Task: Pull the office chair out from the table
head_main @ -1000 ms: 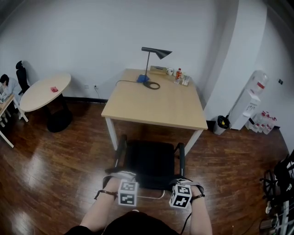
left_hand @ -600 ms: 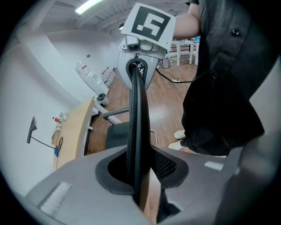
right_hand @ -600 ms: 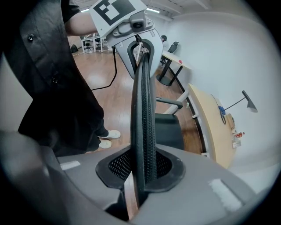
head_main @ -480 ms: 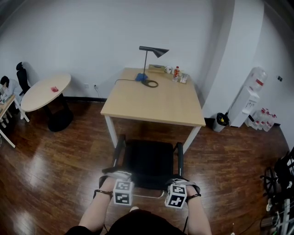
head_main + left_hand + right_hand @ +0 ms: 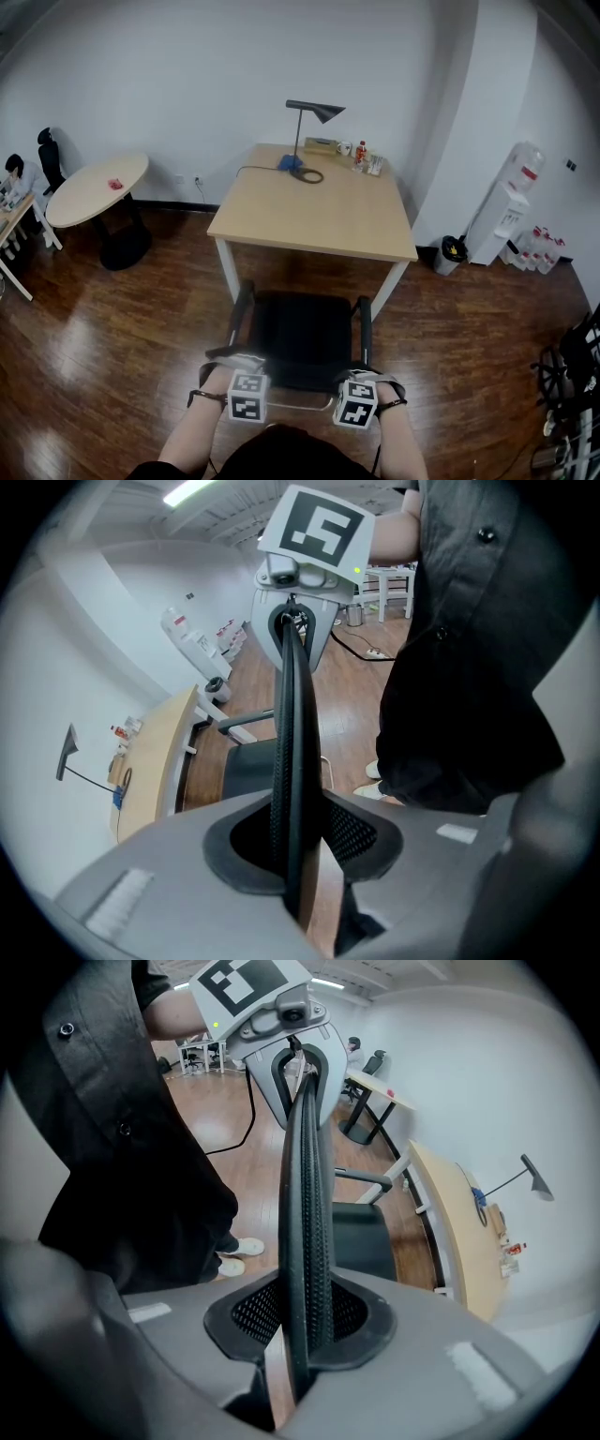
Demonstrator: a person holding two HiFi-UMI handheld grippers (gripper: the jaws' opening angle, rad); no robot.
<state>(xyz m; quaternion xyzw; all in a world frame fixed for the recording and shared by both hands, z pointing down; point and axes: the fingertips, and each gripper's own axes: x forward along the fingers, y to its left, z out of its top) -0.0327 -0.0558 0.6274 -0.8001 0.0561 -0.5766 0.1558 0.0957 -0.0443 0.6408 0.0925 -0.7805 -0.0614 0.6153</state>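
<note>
A black office chair (image 5: 302, 336) with armrests stands just in front of the wooden table (image 5: 314, 211), its seat out from under the front edge. My left gripper (image 5: 246, 382) and right gripper (image 5: 361, 384) sit side by side on the top of the backrest, close to my body. In the left gripper view the thin mesh backrest edge (image 5: 291, 752) runs upright between the jaws of the left gripper (image 5: 295, 874), which are shut on it. The right gripper (image 5: 302, 1344) clamps the same backrest rim (image 5: 305, 1213) likewise.
A desk lamp (image 5: 309, 131) and small bottles (image 5: 364, 155) stand at the table's far edge. A round table (image 5: 98, 187) is at the left, a water dispenser (image 5: 514, 202) and a bin (image 5: 454, 251) at the right. Dark equipment (image 5: 572, 375) stands at the right edge. Wooden floor lies around.
Both grippers and the chair's backrest have shifted a little toward me, away from the table. The grips have not changed.
</note>
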